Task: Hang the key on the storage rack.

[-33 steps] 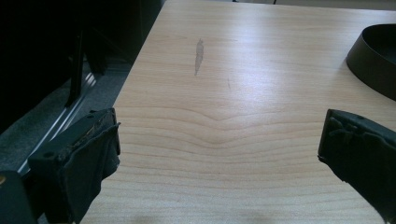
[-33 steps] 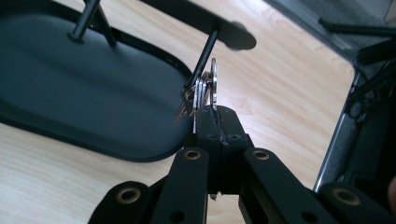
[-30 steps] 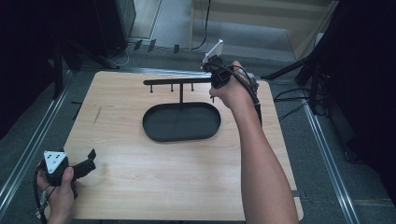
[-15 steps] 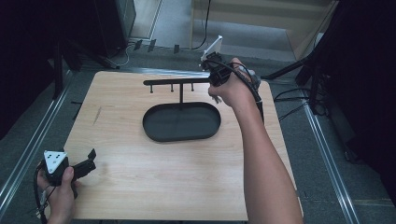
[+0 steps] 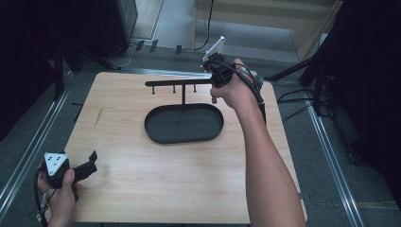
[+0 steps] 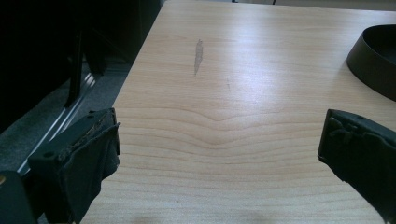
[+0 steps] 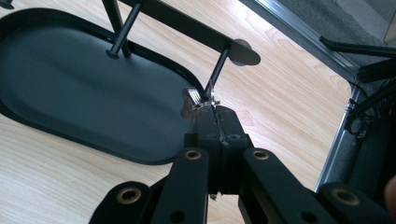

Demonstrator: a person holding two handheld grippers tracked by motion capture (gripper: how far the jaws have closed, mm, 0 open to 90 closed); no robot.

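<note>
A black stand with an oval tray [image 5: 184, 124] and a crossbar [image 5: 175, 83] with short hanging pegs sits at the table's far middle. My right gripper [image 5: 213, 94] is at the bar's right end. In the right gripper view its jaws [image 7: 215, 116] are shut on a small silver metal piece [image 7: 192, 100], which sits against the tip of the end peg [image 7: 217, 70]. What the piece is I cannot tell. My left gripper [image 5: 91, 161] rests at the table's near left corner. It is open [image 6: 219, 149] over bare wood with nothing between its jaws.
The wooden table [image 5: 156, 189] has a short grey scuff [image 6: 198, 56] on its left side. Metal rails [image 5: 28, 156] run along both sides of the table. Cables and dark stand legs [image 5: 302, 71] lie on the floor beyond the far right corner.
The right hand has shifted only slightly at the bar's right end. The left gripper has stayed where it was.
</note>
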